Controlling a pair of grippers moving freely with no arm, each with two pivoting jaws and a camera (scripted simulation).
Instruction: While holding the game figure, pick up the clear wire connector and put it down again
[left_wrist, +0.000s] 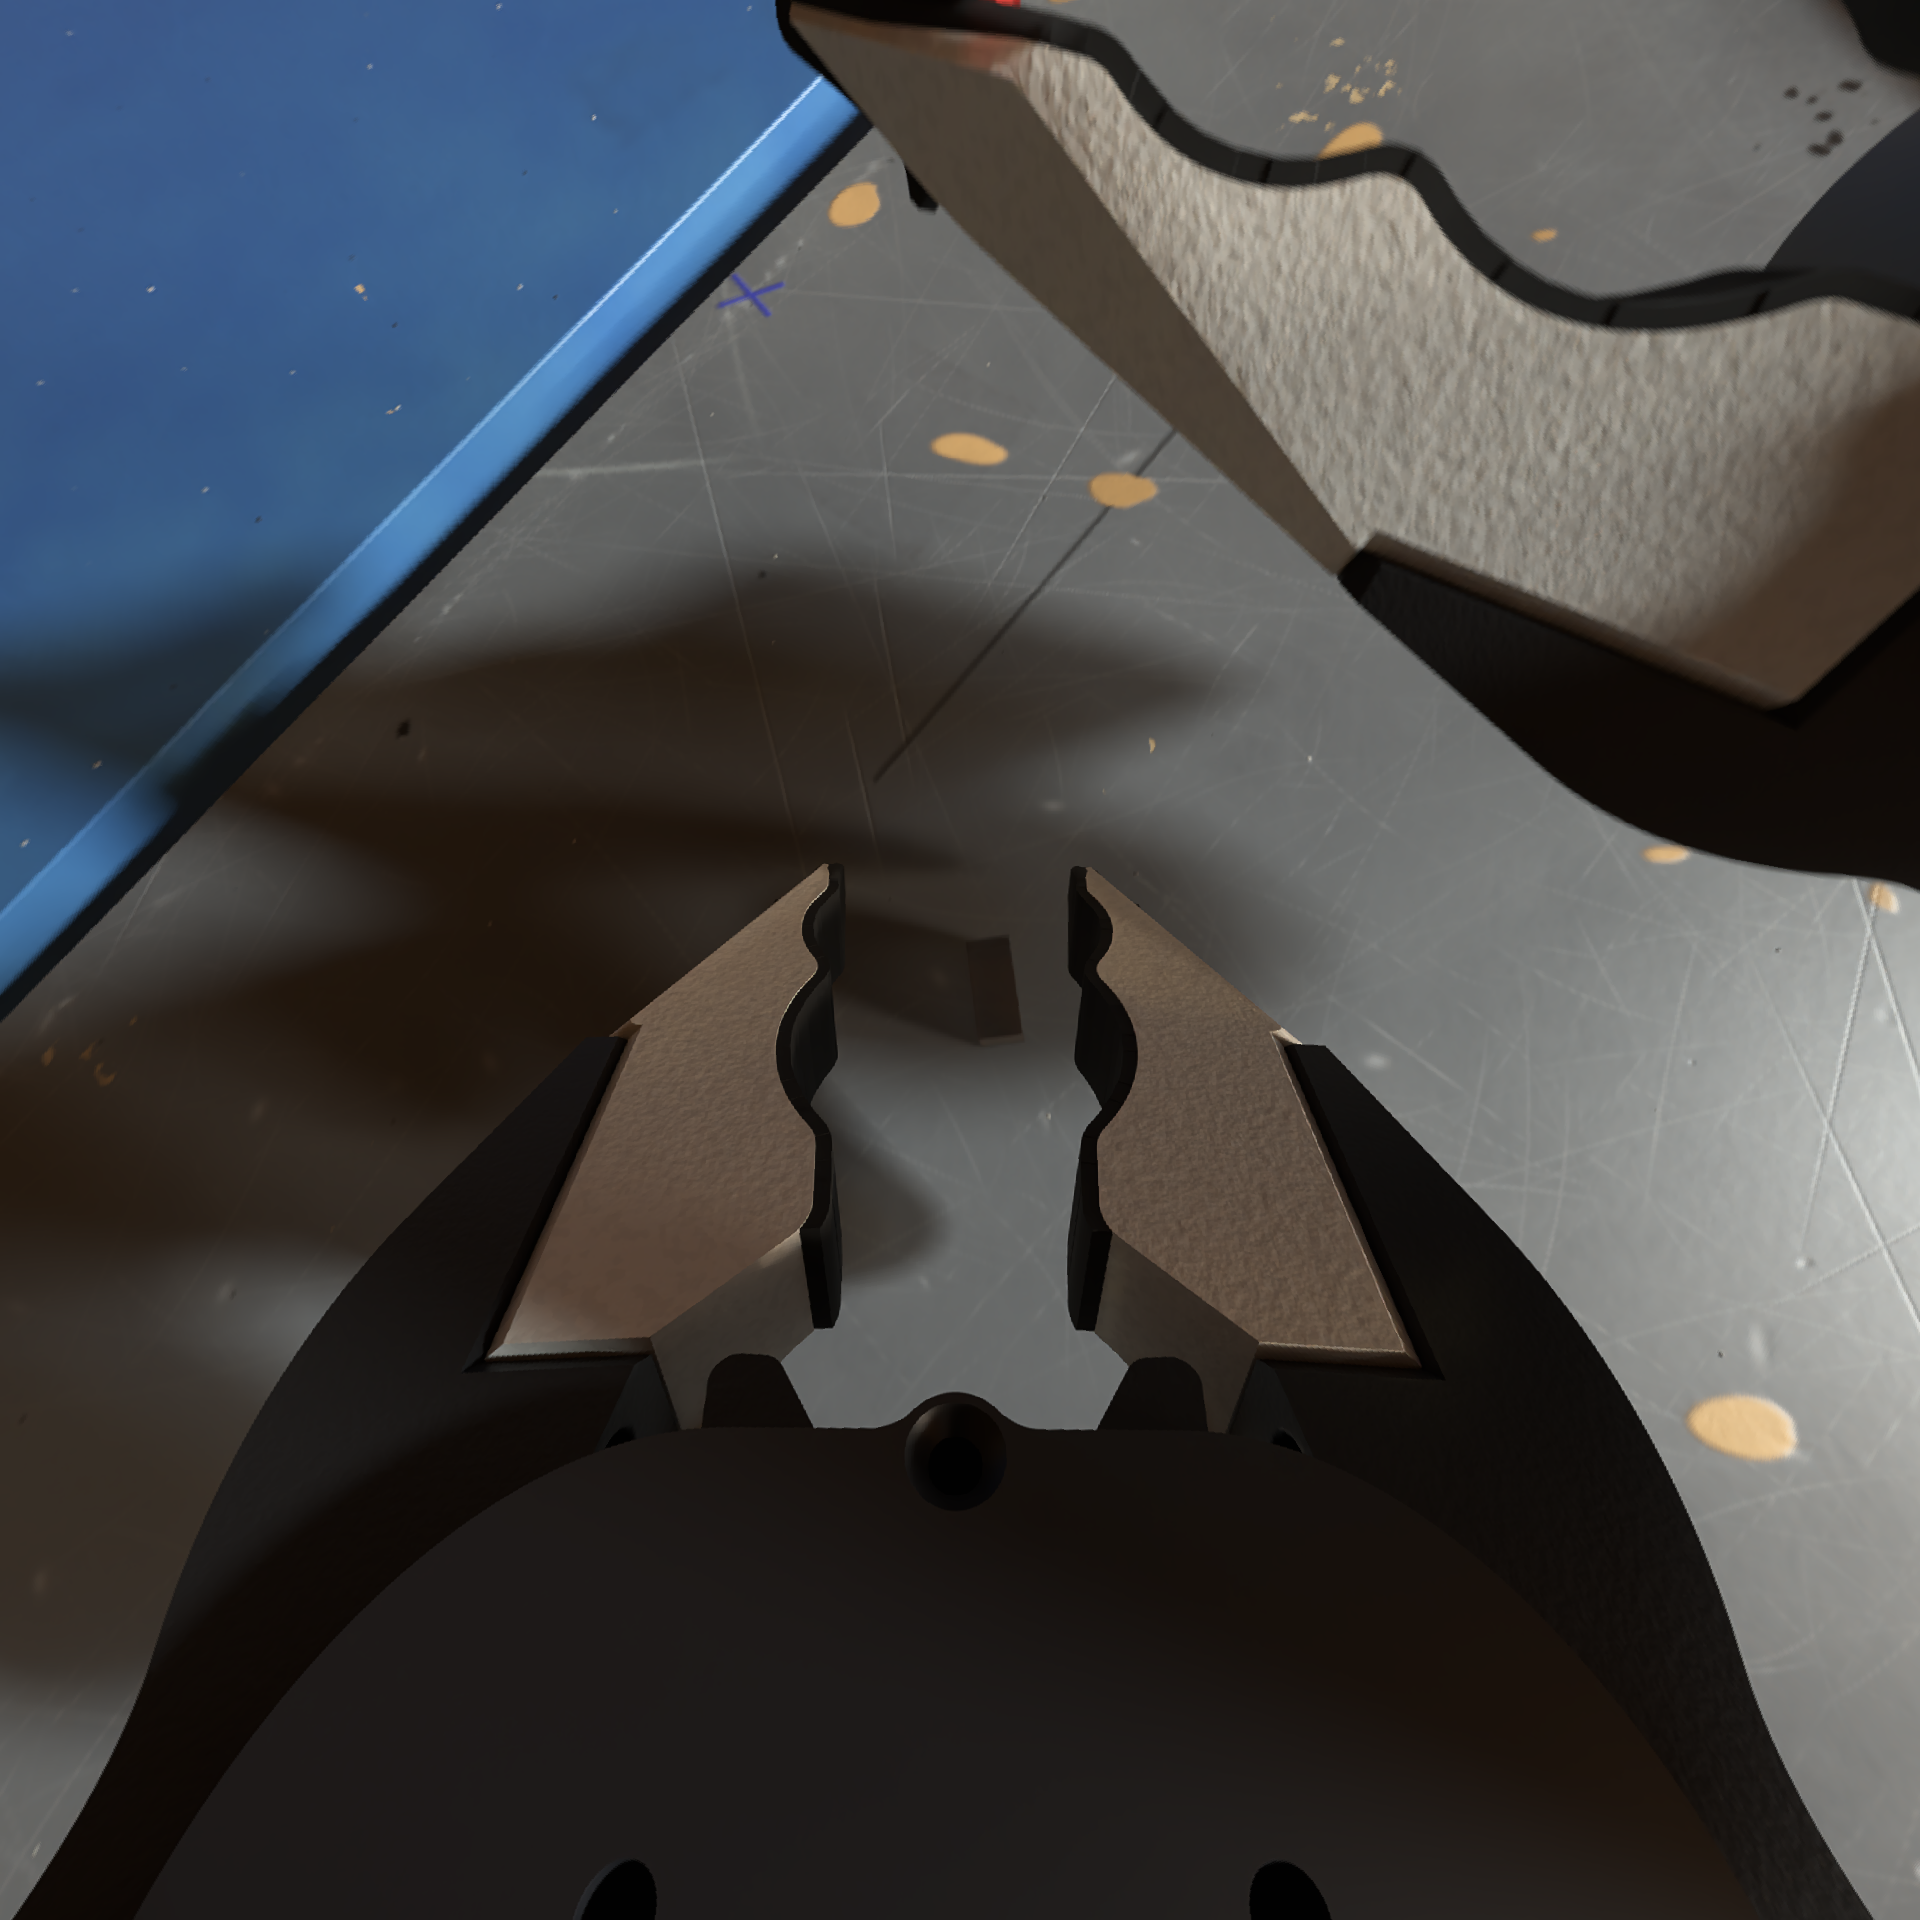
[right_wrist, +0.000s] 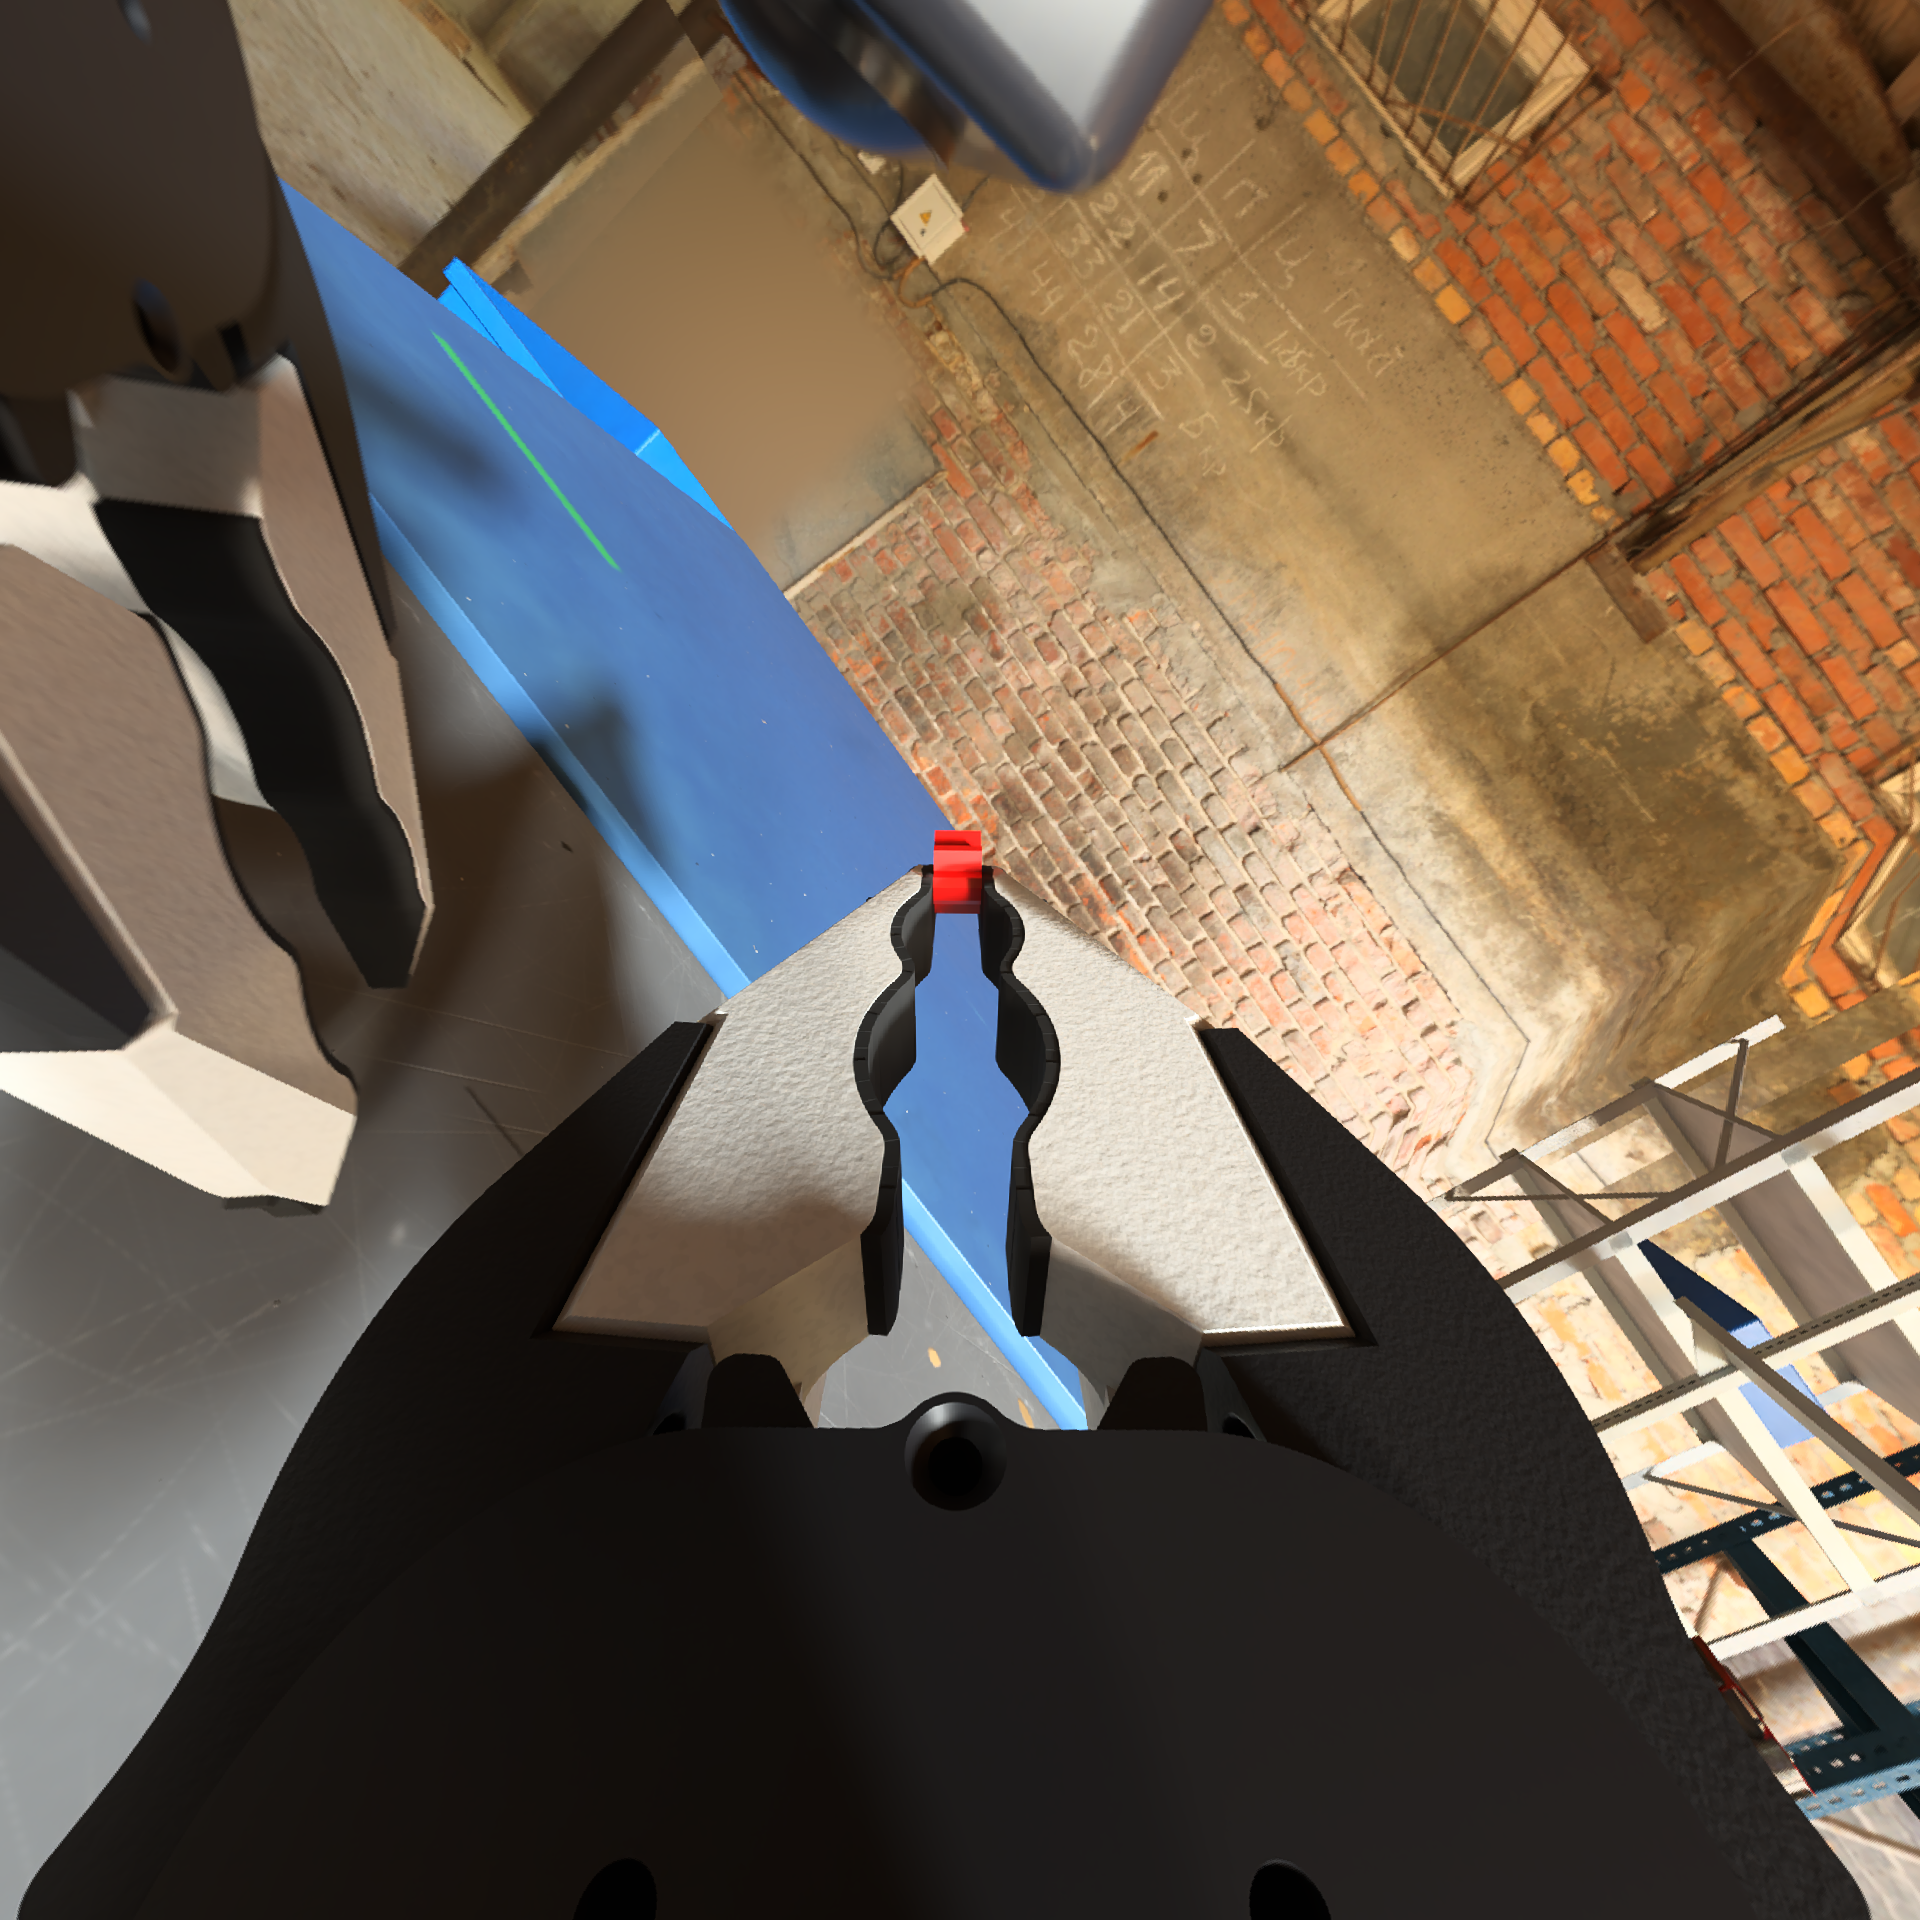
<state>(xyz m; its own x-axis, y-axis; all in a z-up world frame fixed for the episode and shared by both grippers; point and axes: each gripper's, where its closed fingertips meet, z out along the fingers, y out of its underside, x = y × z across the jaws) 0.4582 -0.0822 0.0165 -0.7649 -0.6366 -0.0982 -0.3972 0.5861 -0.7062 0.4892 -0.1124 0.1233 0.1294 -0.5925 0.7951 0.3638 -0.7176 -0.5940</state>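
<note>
My left gripper (left_wrist: 956, 883) is open and points down at the grey table. The clear wire connector (left_wrist: 982, 987), faint and see-through, lies on the table between its fingertips, and neither pad touches it. My right gripper (right_wrist: 956, 883) is shut on the small red game figure (right_wrist: 956, 868), pinched at the very fingertips and held up in the air. One right-gripper finger (left_wrist: 1351, 364) crosses the upper right of the left wrist view. A left-gripper finger (right_wrist: 312, 644) shows at the left of the right wrist view.
The grey scratched table (left_wrist: 1403, 1039) has orange paint spots. A raised blue board (left_wrist: 260, 312) borders it on the left; it also shows in the right wrist view (right_wrist: 644, 665) with a green line. A brick wall and metal shelving (right_wrist: 1714, 1299) stand beyond.
</note>
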